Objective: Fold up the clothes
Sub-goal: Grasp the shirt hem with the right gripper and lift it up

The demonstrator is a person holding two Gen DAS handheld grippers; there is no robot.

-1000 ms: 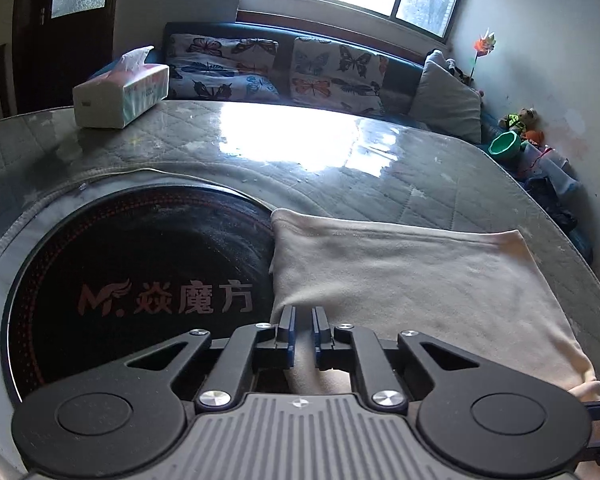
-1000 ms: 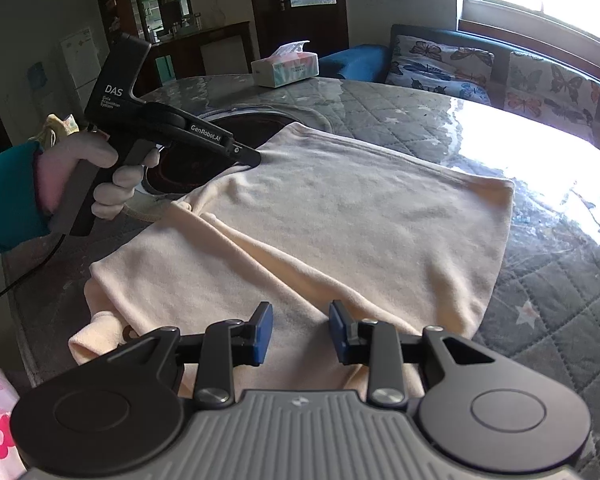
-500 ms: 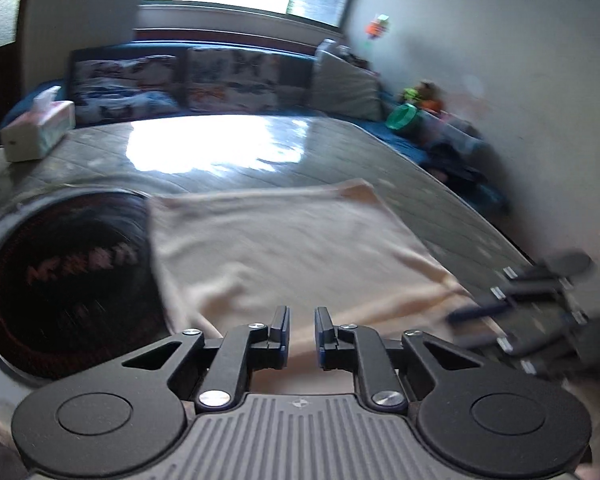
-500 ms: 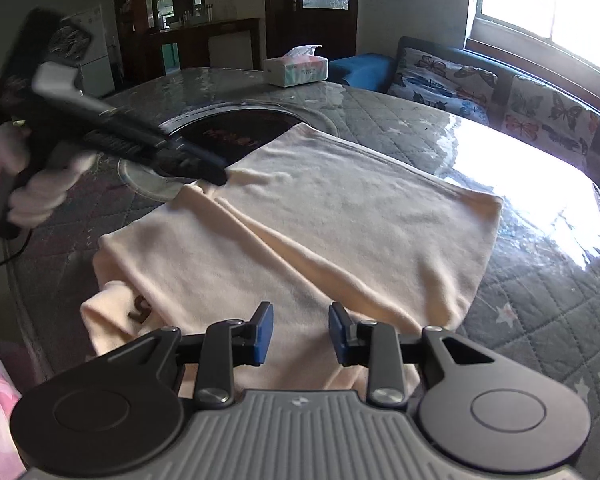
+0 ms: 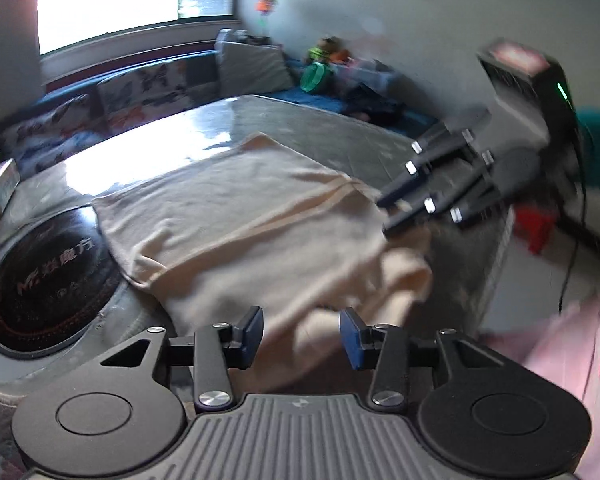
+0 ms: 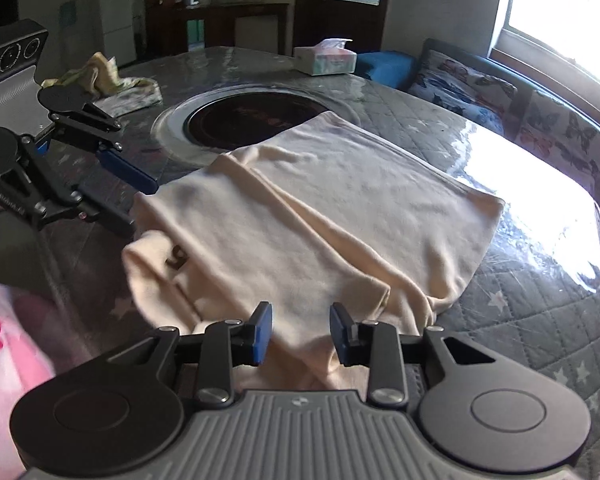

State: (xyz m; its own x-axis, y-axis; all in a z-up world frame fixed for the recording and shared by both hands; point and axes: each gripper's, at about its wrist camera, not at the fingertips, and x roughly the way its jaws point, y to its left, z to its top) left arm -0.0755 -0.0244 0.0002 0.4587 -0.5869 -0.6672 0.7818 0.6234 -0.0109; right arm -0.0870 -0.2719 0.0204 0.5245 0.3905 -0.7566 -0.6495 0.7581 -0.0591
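Spanning: the tabletop [image 6: 540, 312], covered in grey quilted cloth with stars under a glossy sheet, fills both views.
Cooker: a round black induction plate [image 6: 244, 124] is sunk in the tabletop's middle, its rim partly under the garment.
Garment: a cream garment [image 6: 340, 208] lies folded lengthwise on the tabletop, a dark mark near its bunched near-left end, which hangs toward the edge.
Left tongs [image 5: 301, 332]: spread, nothing between them, just over the garment's near end; in the right wrist view they [image 6: 130, 200] sit beside the garment's left corner.
Right tongs [image 6: 300, 332]: spread, empty, over the garment's near hem.
Tissue box [image 6: 325, 56]: at the far edge of the tabletop, well apart from the garment.
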